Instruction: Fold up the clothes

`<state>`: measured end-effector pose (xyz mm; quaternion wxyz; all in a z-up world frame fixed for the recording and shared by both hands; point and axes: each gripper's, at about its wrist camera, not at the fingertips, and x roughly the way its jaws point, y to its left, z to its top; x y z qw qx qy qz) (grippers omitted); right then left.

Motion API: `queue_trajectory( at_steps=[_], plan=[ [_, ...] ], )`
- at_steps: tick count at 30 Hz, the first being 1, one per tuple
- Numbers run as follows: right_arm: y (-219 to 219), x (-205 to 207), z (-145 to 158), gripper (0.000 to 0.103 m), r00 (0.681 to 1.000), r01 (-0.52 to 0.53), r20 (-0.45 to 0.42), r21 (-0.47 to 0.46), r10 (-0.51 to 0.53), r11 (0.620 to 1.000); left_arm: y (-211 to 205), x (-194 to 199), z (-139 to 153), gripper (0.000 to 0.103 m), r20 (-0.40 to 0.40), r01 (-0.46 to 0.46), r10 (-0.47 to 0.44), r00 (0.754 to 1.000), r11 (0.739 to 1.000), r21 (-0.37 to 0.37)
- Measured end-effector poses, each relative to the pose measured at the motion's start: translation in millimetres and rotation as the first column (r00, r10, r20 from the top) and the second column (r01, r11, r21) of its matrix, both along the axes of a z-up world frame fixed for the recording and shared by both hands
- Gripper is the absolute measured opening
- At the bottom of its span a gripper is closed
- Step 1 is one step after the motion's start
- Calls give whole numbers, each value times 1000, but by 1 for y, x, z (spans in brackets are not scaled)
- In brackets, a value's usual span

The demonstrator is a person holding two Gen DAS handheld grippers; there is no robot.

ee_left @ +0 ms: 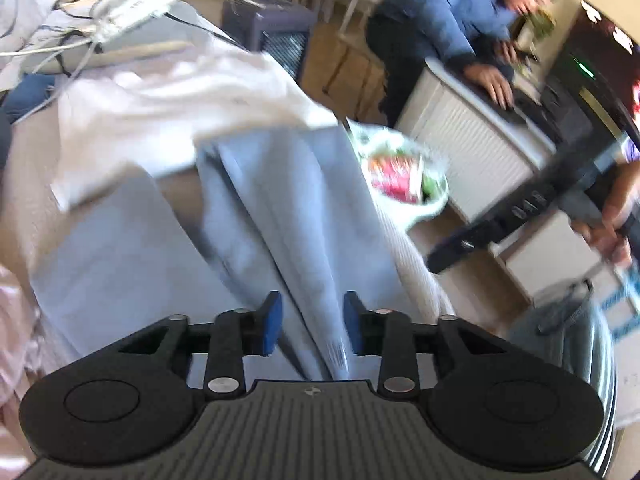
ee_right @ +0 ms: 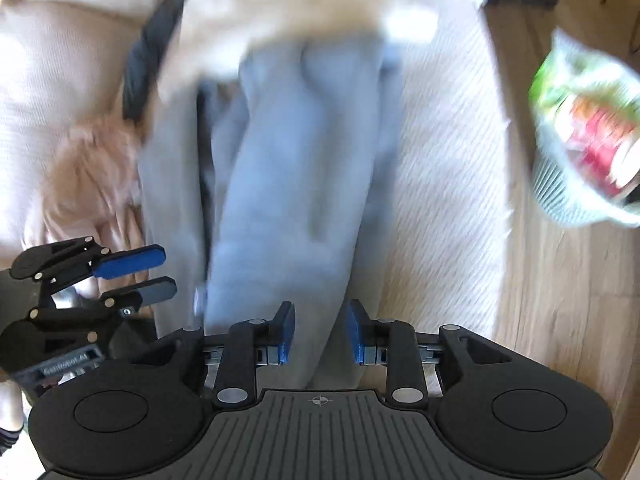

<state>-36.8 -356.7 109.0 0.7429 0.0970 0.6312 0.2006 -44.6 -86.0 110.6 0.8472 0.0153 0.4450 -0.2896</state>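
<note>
Between my left hand-held gripper's (ee_left: 312, 322) narrowly parted pads, untouched, runs the light blue garment (ee_left: 280, 208), a long bunched strip toward twelve o'clock on the bed (ee_left: 24, 184); my right hand-held gripper (ee_right: 320, 332) straddles it likewise, gripping nothing. Folding looks barely started, and the white garment (ee_left: 168, 116) at eleven also waits. At two o'clock a white bag (ee_left: 404, 176) holds colourful packets.

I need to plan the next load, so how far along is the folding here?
Done: nothing looks neatly folded yet. In hand: the light blue garment lies between the pads of both the left gripper and right gripper, neither clamped. Left: its folds, plus the white garment.
</note>
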Motion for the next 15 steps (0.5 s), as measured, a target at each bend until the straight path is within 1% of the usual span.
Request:
queue_trajectory(
  at_steps=[2, 3, 4, 5, 6, 8, 11, 15],
  plan=[
    [-10, 2, 12, 30, 998, 26, 49, 8, -27, 1000, 3, 11, 4, 41, 24, -41, 41, 999, 999, -11],
    [-12, 3, 15, 30, 997, 34, 66, 9, -35, 999, 2, 14, 6, 43, 27, -52, 53, 998, 998, -20],
    [-14, 3, 18, 30, 996, 42, 83, 11, -43, 999, 2, 18, 8, 49, 29, -63, 64, 998, 998, -30],
    [-15, 3, 19, 30, 994, 50, 95, 14, -51, 999, 2, 21, 10, 51, 25, -70, 71, 997, 997, -42],
    [-16, 0, 18, 30, 994, 56, 98, 17, -58, 998, 2, 24, 13, 52, 22, -75, 76, 997, 996, -51],
    [-17, 3, 13, 31, 994, 62, 93, 18, -63, 998, 1, 27, 14, 61, 30, -68, 69, 997, 997, -37],
    [-34, 1, 13, 31, 993, 69, 97, 10, -70, 998, -2, 31, 16, 64, 42, -56, 57, 998, 998, -17],
    [-42, 1, 7, 31, 992, 81, 94, 34, -84, 996, -8, 39, 11, 65, 35, -34, 34, 999, 999, -14]
  ],
)
